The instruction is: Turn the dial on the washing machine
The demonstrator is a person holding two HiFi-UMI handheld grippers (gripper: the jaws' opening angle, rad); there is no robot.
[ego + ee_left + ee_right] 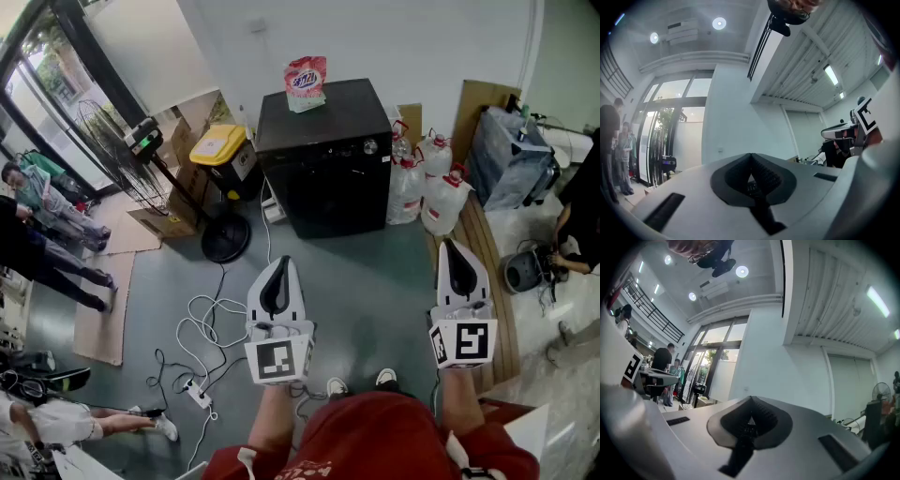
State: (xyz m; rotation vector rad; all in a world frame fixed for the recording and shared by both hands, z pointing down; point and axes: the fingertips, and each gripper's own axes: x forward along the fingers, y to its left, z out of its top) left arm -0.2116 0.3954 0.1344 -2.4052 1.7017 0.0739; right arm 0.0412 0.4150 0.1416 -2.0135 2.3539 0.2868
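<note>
Grey floor lies between the person and the black washing machine [328, 159], which stands well ahead of both pairs of fingers. Its dial [370, 146] sits on the top panel, ahead and between the left gripper [280, 265] and the right gripper [450, 246]. Both have their fingers pressed together, holding nothing. If they arrive closed, they would likely bump the dial rather than pinch it. The loose cable [211, 319] left of the left fingers could snag a foot.

The washing machine [328, 183] is black, its dial [370, 146] silver.
</note>
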